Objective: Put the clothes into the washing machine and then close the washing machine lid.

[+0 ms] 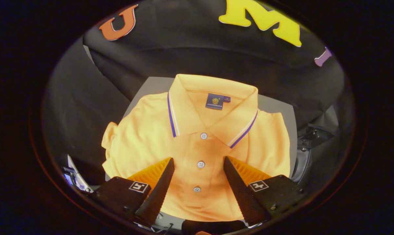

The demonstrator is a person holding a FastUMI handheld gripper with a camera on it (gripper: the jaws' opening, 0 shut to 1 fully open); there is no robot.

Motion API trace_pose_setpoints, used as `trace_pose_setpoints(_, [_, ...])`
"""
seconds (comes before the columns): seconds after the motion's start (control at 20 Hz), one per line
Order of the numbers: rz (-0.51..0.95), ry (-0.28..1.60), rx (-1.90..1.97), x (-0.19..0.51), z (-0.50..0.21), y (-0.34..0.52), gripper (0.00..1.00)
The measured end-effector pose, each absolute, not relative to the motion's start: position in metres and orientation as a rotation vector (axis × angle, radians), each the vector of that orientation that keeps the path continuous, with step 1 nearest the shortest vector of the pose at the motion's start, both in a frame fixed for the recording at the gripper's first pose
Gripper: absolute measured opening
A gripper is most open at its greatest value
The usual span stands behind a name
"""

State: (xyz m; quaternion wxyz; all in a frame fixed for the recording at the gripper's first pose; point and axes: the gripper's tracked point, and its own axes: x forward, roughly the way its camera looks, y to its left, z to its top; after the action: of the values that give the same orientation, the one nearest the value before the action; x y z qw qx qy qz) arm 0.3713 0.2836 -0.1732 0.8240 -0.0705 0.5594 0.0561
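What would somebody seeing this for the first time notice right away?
A folded orange polo shirt with a blue-and-white striped collar lies on a grey board. The gripper is open, its fingers over the shirt's lower part, straddling the button placket. Beyond the shirt hangs the booth's black cloth wall.

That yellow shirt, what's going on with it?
A person is holding a gripper over a folded yellow polo shirt that lies flat on a grey board. The gripper's fingers are spread open, one on each side of the shirt's row of buttons, and they are not squeezing anything yet. The shirt looks untouched, so the job of putting the clothes into the washing machine seems not yet started.
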Motion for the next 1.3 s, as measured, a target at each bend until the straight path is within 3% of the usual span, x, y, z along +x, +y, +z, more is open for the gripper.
trace_pose_setpoints(0.35, [0.103, 1.159, -0.140, 0.368, -0.174, 0.284, 0.94])
trace_pose_setpoints(0.45, [0.114, 1.126, -0.138, 0.367, -0.174, 0.283, 0.87])
trace_pose_setpoints(0.6, [0.137, 1.122, -0.136, 0.370, -0.173, 0.281, 0.68])
trace_pose_setpoints(0.65, [0.123, 1.115, -0.113, 0.372, -0.175, 0.278, 0.59])
trace_pose_setpoints(0.7, [0.137, 1.105, -0.121, 0.376, -0.175, 0.277, 0.34])
trace_pose_setpoints(0.75, [0.150, 1.098, -0.121, 0.375, -0.174, 0.275, 0.29])
trace_pose_setpoints(1.0, [0.179, 1.158, -0.014, 0.379, -0.173, 0.271, 0.08])
trace_pose_setpoints(1.3, [0.222, 1.215, 0.053, 0.379, -0.163, 0.269, 0.07])
